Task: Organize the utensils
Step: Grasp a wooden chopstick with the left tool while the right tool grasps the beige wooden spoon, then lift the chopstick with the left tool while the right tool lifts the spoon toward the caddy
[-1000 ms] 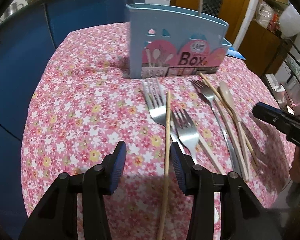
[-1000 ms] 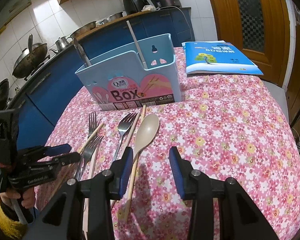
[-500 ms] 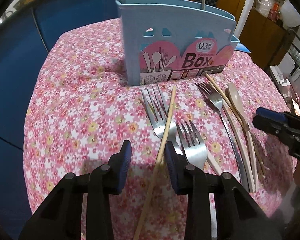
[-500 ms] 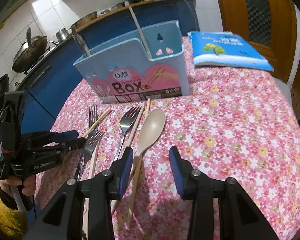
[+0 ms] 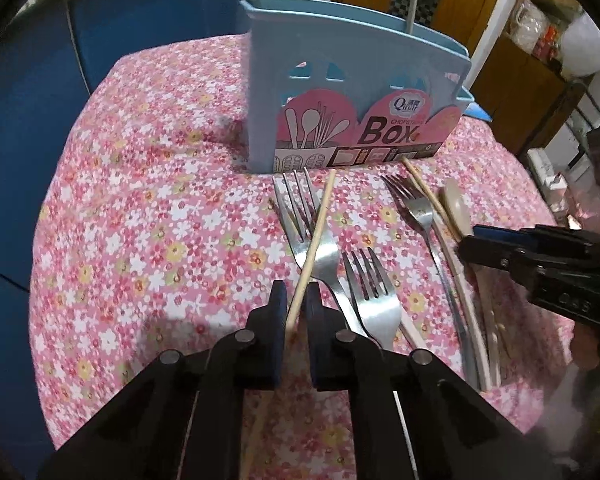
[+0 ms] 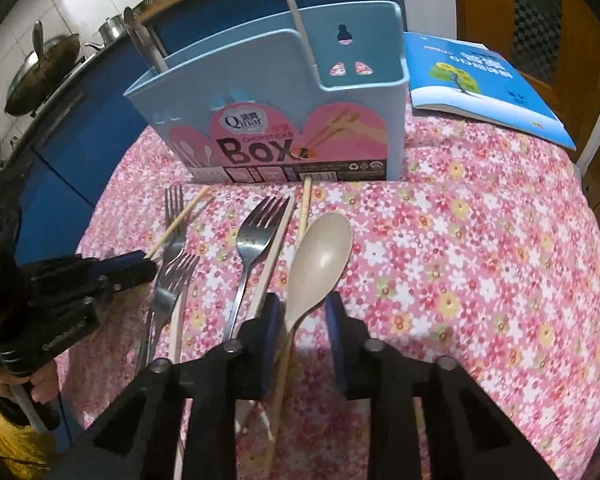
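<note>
Both claws sit low over the flowered tablecloth (image 5: 148, 216). Narrowed to a slim gap, the left gripper (image 5: 296, 300) has a wooden chopstick (image 5: 314, 246) running up between its blue pads; whether the pads actually pinch it cannot be told. That chopstick slants across a steel fork (image 5: 308, 224), its far tip near the box. Just right of it lies a second fork (image 5: 374, 292), and farther right a third fork (image 5: 418, 210) beside more chopsticks.

Parted moderately, the right gripper (image 6: 304, 308) holds nothing; the neck of a beige spoon (image 6: 320, 256) lies between its fingers, with clear space on the right side. A pale chopstick (image 6: 274, 256) lies just left of the spoon, close against the left pad, beside the third fork.

Beyond the utensils stands the light-blue chopsticks box (image 6: 276, 120), upright on the cloth, with a dark handle (image 6: 142, 40) sticking out of its left end and a pale stick (image 6: 296, 8) rising near its right compartment. Behind it, to the right, a blue booklet (image 6: 480, 84) lies flat on the table.
</note>
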`<state>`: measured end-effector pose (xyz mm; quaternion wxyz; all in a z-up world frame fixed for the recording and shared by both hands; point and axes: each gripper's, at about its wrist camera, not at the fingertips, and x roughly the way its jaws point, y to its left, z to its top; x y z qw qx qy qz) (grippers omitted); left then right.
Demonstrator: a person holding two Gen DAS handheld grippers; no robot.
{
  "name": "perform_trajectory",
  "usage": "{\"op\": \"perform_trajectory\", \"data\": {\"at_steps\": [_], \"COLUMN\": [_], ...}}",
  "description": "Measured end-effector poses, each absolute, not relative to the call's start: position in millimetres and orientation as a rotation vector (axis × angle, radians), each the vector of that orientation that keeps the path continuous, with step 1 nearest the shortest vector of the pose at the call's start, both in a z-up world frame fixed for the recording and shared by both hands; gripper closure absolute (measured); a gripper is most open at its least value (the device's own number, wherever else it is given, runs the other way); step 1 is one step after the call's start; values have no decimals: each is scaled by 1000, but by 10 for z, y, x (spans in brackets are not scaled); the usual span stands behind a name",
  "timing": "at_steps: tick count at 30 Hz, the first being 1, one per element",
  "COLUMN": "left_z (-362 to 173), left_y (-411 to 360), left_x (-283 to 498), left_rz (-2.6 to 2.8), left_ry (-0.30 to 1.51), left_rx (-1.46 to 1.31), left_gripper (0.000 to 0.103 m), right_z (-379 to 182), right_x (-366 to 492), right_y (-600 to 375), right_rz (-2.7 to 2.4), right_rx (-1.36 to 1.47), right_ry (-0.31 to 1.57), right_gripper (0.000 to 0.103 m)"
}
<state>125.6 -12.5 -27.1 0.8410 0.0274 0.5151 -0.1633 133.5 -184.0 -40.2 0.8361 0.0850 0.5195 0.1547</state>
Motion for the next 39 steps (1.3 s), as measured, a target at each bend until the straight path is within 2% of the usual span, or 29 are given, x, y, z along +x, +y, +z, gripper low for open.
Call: {"op": "perform_trajectory", "data": {"at_steps": [3,13,20,39], "left_z": [-265,-185,-30,688], "left_y": [-33,245,233,-81], "left_x": [1204,970,890,812], "left_rz": [-374,-398,-414,-444], "left_ry": [1091,1009,931,655], "left_rx": [-18,-198,-225,-209], "left_gripper": [99,101,101,101], "right_z": [-423,-353,-155,513], "right_x": [1379,1188,941,573], "right_y": [-1868,-2058,-2195,-2121], "right_rz": [345,391,392,403], "right_rx": [224,346,369,276], "right_ry": [1105,1029,901,565], "right_gripper": [88,94,97,97]}}
